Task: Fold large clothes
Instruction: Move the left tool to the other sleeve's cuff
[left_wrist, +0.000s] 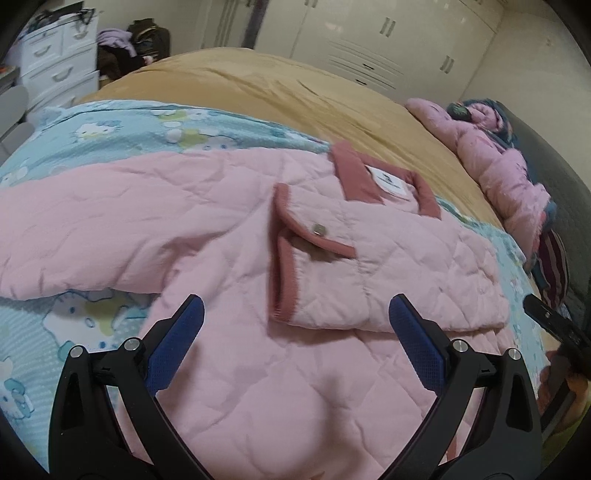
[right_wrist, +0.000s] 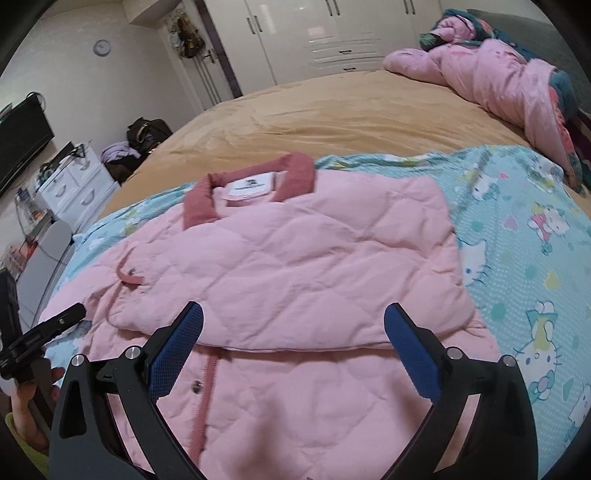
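Observation:
A pink quilted jacket (left_wrist: 229, 229) with a darker pink collar (left_wrist: 354, 173) lies on a blue cartoon-print sheet (left_wrist: 140, 129). One sleeve is folded across its front, cuff (left_wrist: 284, 254) showing. My left gripper (left_wrist: 295, 321) is open and empty just above the jacket's lower part. In the right wrist view the jacket (right_wrist: 295, 258) lies with the collar (right_wrist: 258, 184) far from me and a folded panel on top. My right gripper (right_wrist: 293, 325) is open and empty above the jacket's front, near the snap placket (right_wrist: 207, 387). The left gripper's tip (right_wrist: 70, 314) shows at the left.
The sheet (right_wrist: 517, 240) lies on a tan bedspread (right_wrist: 332, 110). A heap of pink bedding (right_wrist: 498, 74) sits at the bed's far right. A white drawer unit (right_wrist: 74, 188), bags (right_wrist: 147, 133) and wardrobes (right_wrist: 314, 33) stand beyond the bed.

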